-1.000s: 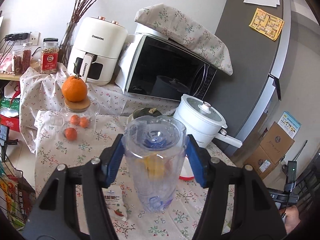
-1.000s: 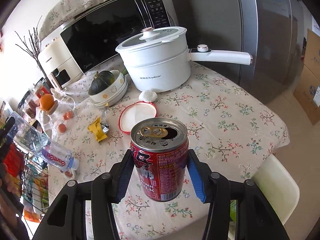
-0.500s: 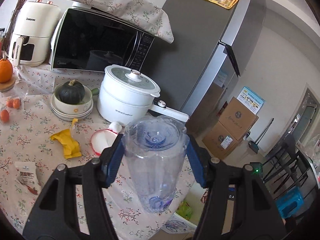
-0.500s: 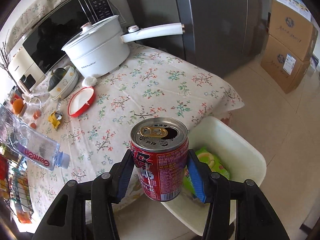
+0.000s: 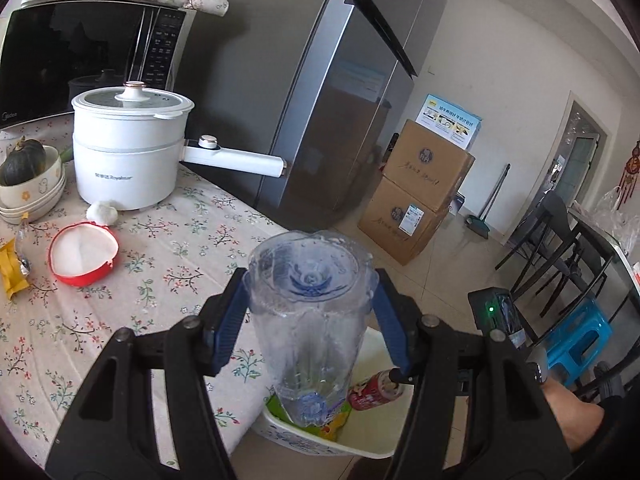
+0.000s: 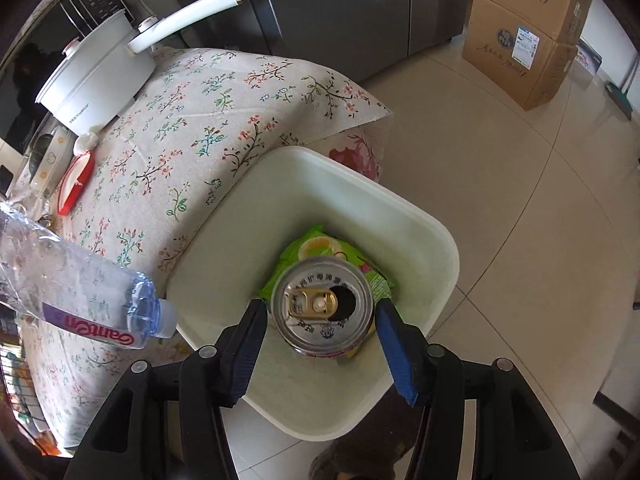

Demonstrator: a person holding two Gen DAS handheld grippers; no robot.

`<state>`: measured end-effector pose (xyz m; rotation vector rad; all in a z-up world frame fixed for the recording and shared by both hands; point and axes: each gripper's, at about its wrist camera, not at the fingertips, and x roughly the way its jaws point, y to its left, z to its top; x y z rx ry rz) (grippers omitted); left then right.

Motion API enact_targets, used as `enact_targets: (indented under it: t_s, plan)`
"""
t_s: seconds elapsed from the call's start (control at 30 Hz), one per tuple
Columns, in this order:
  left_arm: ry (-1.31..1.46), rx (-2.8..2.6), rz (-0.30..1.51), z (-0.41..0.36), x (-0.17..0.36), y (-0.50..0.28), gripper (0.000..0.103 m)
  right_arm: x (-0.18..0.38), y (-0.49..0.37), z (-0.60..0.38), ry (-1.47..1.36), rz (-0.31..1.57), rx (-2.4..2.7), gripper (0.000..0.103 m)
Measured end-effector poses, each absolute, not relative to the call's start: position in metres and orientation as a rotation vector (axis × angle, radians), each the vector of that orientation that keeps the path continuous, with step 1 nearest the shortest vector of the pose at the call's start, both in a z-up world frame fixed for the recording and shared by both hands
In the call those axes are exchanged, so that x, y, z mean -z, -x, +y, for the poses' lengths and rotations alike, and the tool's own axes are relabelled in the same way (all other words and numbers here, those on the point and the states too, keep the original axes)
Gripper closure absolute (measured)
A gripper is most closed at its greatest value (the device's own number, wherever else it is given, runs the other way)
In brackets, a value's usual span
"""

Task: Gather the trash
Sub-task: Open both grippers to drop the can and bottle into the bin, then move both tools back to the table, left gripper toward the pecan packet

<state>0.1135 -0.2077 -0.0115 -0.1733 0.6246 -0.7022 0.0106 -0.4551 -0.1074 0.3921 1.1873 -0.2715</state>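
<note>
My left gripper is shut on a clear plastic bottle, held over the table edge above the white bin. The bottle also shows in the right wrist view. My right gripper is open over the white bin. The red can sits loose between its fingers, apart from both pads, dropping into the bin onto a green wrapper. The can also shows in the left wrist view. A yellow wrapper and a red lid lie on the table.
A white pot with a long handle, a bowl with a squash and a microwave stand on the floral table. A grey fridge, cardboard boxes and black chairs stand beyond.
Both grippers swung right, from the table to over the bin. My right gripper opened and let go of the can. The left still holds the bottle.
</note>
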Motion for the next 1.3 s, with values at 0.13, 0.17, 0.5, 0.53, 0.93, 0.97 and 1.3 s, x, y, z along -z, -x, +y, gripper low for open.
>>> enact_targets:
  t_s: [0.13,0.17,0.5,0.53,0.93,0.97,1.3]
  plan:
    - [0.155,0.72,0.655,-0.229,0.028,-0.115,0.041,0.096,-0.001,-0.464,-0.403,1.151,0.279,0.033]
    - [0.148,0.722,0.666,-0.233,0.033,-0.116,0.041,0.095,0.0,-0.466,-0.404,1.146,0.283,0.033]
    - [0.065,0.715,0.745,-0.256,0.068,-0.116,0.041,0.091,0.009,-0.479,-0.422,1.137,0.323,0.033]
    - [0.056,0.72,0.751,-0.257,0.069,-0.116,0.04,0.091,0.009,-0.48,-0.422,1.135,0.326,0.033]
    - [-0.114,0.576,0.813,-0.222,0.064,-0.114,0.006,0.077,-0.001,-0.466,-0.344,1.104,0.347,0.027]
    - [-0.119,0.561,0.817,-0.215,0.063,-0.115,0.006,0.076,-0.004,-0.463,-0.343,1.102,0.342,0.027]
    - [-0.107,0.371,0.859,-0.121,0.06,-0.128,0.006,0.069,-0.041,-0.402,-0.256,1.102,0.253,0.024]
